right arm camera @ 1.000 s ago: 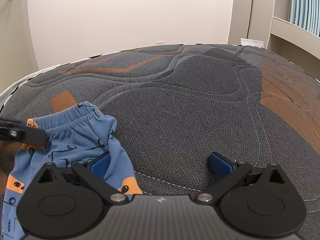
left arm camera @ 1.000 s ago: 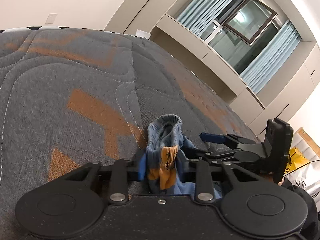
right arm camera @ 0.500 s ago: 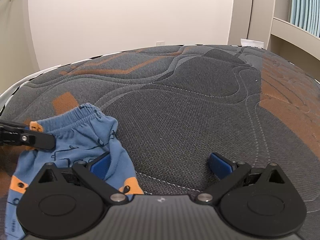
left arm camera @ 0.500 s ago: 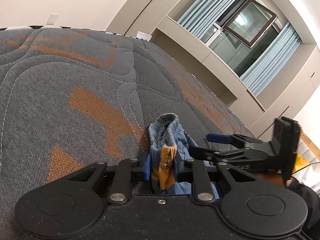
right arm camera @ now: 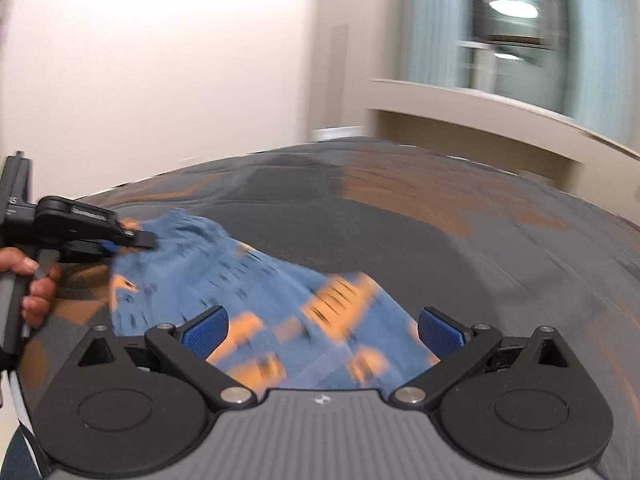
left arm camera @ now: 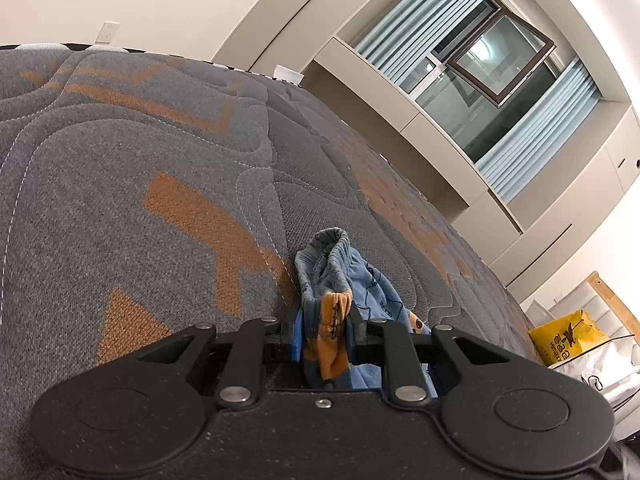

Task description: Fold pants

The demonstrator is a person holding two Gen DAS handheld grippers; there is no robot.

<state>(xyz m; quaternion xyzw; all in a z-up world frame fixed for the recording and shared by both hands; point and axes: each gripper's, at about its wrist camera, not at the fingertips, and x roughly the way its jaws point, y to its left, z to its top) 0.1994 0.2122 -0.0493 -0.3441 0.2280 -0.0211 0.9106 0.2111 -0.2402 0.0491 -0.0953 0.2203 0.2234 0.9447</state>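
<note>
Two grippers work over a grey and orange quilted bed. The left gripper is clamped on a bunched edge of the blue and orange pants, which rise in a crumpled fold between its blue pads. In the blurred right wrist view, the right gripper hangs wide apart with nothing between its pads, above the pants spread on the bed; the left gripper grips their far edge.
</note>
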